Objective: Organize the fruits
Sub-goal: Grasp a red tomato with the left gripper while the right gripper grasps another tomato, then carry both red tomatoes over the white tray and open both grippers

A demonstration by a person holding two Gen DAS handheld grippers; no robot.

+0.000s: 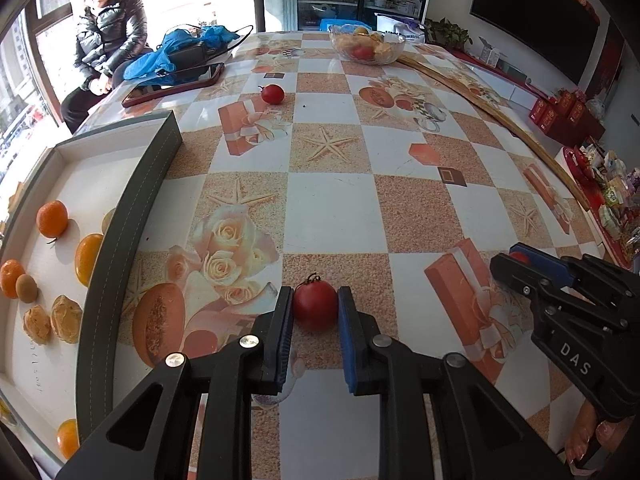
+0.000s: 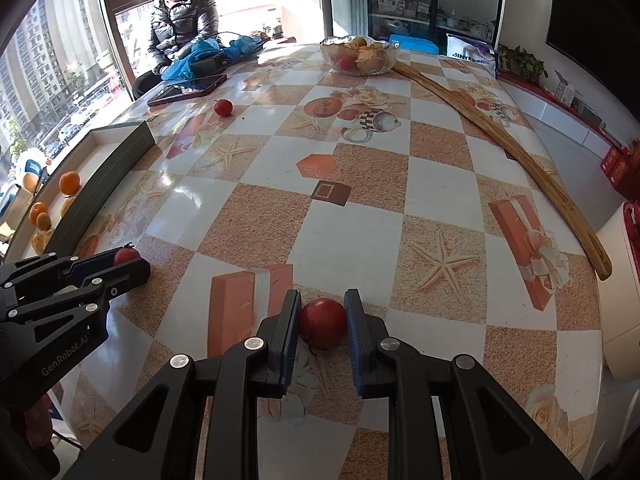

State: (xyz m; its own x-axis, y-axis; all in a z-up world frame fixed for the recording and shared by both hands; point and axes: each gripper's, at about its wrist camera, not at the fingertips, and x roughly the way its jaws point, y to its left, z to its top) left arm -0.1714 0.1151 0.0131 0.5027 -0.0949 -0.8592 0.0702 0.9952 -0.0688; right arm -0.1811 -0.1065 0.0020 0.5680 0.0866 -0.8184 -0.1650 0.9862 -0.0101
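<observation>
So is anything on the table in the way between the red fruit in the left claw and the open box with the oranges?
Only the box's own side wall: it stands between the red fruit in the left claw and the box floor, so the fruit probably has to go over it. The tabletop between them looks bare.

Home living room: patterned dining table [image 2: 360, 184], wall-mounted television [image 1: 536, 12].

Both are the same build: the matte black plastic left gripper [image 1: 315, 316] and its twin, the black plastic right gripper [image 2: 323, 322], have angular cut-out linkage arms, round silver pivot screws and ribbed blue finger pads [image 1: 347, 320]. White lettering on the sides, "DAS" and what looks like "GenRobot.AI".
</observation>
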